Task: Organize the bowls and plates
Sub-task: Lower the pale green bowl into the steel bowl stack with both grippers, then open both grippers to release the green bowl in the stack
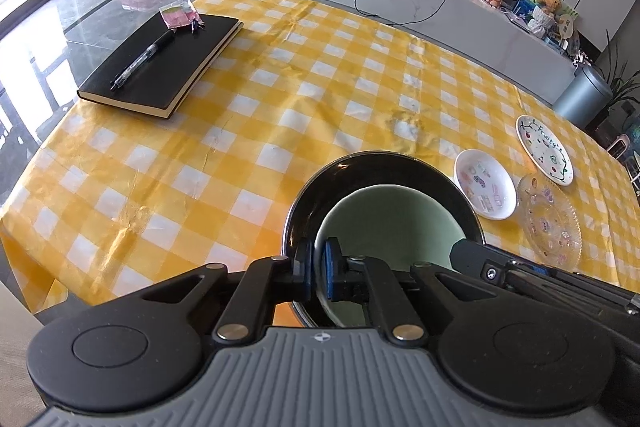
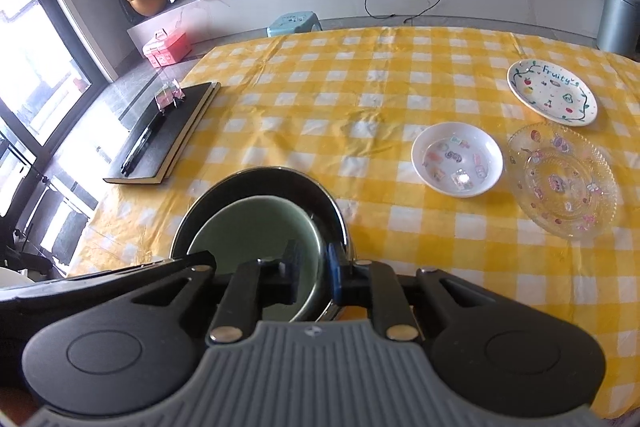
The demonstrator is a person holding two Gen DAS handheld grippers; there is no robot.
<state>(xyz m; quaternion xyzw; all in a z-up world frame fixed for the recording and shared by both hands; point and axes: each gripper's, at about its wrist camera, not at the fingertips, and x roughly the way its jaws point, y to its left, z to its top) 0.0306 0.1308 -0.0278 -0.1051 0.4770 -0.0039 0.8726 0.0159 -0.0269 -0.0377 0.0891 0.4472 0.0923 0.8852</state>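
- Sitting on the near part of the yellow checked tablecloth [image 1: 280, 99], a black bowl [image 1: 400, 163] holds a pale green bowl [image 1: 392, 211] nested inside it.
- The left gripper [image 1: 318, 273] has its blue pads pressed together on the near-left rim of the nested bowls, pinching it.
- The right gripper [image 2: 314, 277] straddles the near-right rim; one pad is inside the green bowl and the other outside, with a narrow gap showing at the rim, so the jaws look slightly spread and not pressing.
- Well to the right of the bowls lies a small white dish [image 2: 458, 159] with stickers inside it.
- Just beside it, farther right, is a clear glass plate [image 2: 564, 181] with a beaded edge.
- Behind those two lies a white plate [image 2: 552, 93] lettered "Fruity's".
- At the far left of the cloth a black notebook [image 1: 160, 61] lies flat, with a pen [image 1: 142, 61] on its cover.
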